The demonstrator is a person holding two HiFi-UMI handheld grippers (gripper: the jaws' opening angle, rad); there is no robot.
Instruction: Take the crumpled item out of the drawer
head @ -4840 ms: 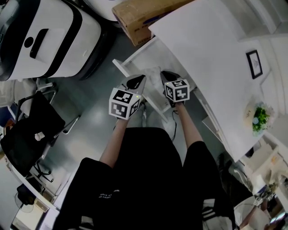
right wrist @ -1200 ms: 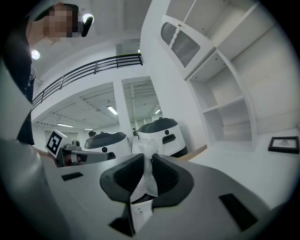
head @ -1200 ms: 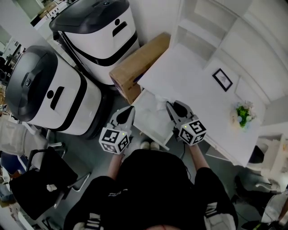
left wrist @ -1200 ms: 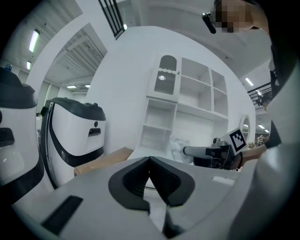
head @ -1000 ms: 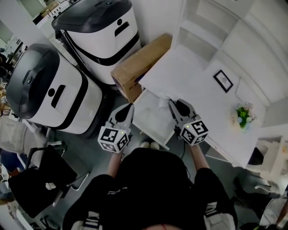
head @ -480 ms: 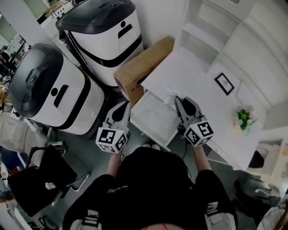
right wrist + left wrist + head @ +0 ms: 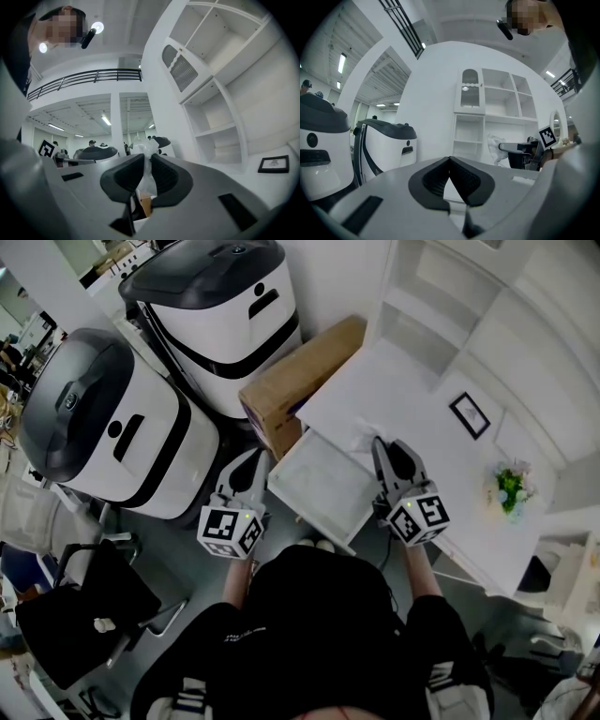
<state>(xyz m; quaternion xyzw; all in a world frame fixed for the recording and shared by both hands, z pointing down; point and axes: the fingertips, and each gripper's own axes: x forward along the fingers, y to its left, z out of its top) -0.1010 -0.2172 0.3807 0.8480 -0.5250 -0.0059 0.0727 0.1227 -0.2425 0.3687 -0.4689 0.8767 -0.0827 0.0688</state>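
The crumpled white item [image 7: 146,151] sticks up between the pads of my right gripper [image 7: 146,161], which is shut on it; the jaws have just tightened a little. In the head view the right gripper [image 7: 378,443] holds the crumpled item [image 7: 361,436] at the desk's edge, beside the back right corner of the open white drawer [image 7: 323,486]. My left gripper [image 7: 255,461] hangs left of the drawer, over the floor. Its jaws [image 7: 450,159] are shut with nothing in them. The left gripper view also shows the crumpled item [image 7: 494,149] in the right gripper [image 7: 508,147].
Two large white-and-black machines [image 7: 108,427] [image 7: 220,310] stand left of the desk. A cardboard box [image 7: 300,371] lies behind the drawer. On the white desk top [image 7: 394,395] are a framed picture [image 7: 469,415] and a small plant [image 7: 509,486]. White shelves [image 7: 441,296] rise behind.
My right gripper has lifted the crumpled item out of the drawer's back corner and toward the desk edge. The left gripper has risen and drifted slightly left.
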